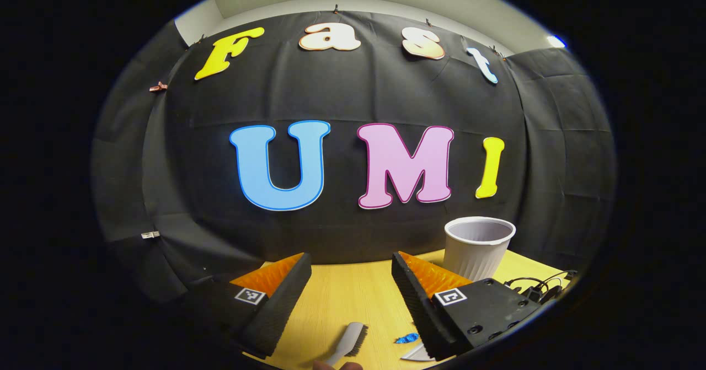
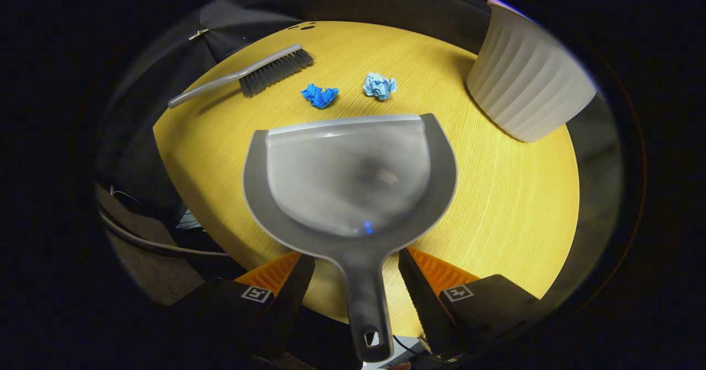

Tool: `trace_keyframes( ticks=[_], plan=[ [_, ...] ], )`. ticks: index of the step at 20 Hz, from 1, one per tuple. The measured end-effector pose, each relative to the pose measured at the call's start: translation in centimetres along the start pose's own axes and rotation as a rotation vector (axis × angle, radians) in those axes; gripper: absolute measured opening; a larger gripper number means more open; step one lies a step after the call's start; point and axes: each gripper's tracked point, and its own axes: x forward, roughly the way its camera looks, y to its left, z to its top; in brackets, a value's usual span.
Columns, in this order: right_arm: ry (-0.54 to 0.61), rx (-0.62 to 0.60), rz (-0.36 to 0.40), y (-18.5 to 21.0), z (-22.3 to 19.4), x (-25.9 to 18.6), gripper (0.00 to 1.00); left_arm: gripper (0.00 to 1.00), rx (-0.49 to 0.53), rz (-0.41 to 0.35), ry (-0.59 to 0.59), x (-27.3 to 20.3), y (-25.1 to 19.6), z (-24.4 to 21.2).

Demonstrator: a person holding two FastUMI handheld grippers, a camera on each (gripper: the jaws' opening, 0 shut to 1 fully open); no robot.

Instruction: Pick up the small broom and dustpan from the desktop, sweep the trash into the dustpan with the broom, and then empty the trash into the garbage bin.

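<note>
Right tool [image 2: 356, 268] agape astride dustpan [image 2: 347, 177] handle; left tool [image 1: 350, 282] level, agape over desktop [image 1: 342, 293].

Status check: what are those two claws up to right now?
Right gripper open around dustpan handle. Left gripper open, empty. Broom untouched. Nothing blocking.

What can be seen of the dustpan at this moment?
In the right gripper view the dustpan is grey, plastic by its look, with a rounded scoop, a paler glossy inside and a straight front lip facing two crumpled blue scraps. The scoop is empty. Its dark handle, with a hanging hole at the end, runs back between the fingers of the right gripper, which stand apart on either side; contact cannot be told. It lies over the yellow wooden desktop.
</note>
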Motion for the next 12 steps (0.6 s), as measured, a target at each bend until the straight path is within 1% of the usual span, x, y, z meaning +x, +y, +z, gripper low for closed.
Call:
trace_keyframes(
  ticks=[5,7,8,9,10,11,12],
  plan=[
    [0.021,-0.006,0.015,0.3,0.1,1.3,0.95,0.95,-0.007,0.012,0.019,0.3,0.9,-0.7],
    [0.029,-0.005,0.02,0.4,0.0,1.6,0.84,0.95,-0.012,0.017,0.024,0.5,1.2,-1.0],
    [0.035,-0.008,0.018,0.4,0.0,1.6,0.76,0.95,-0.013,0.019,0.025,0.5,1.3,-0.9],
    [0.037,-0.011,0.013,0.4,0.1,1.7,0.7,0.95,-0.013,0.019,0.026,0.7,1.5,-1.0],
    [0.04,-0.005,0.014,0.4,0.4,1.8,0.68,0.95,-0.013,0.019,0.025,0.8,1.6,-1.0],
    [0.051,0.007,0.012,0.3,0.4,1.9,0.54,0.95,-0.015,0.016,0.024,0.9,1.7,-1.1],
    [0.066,0.008,0.013,0.3,0.4,1.8,0.43,0.95,-0.016,0.014,0.023,1.0,1.8,-1.1]
  ],
)
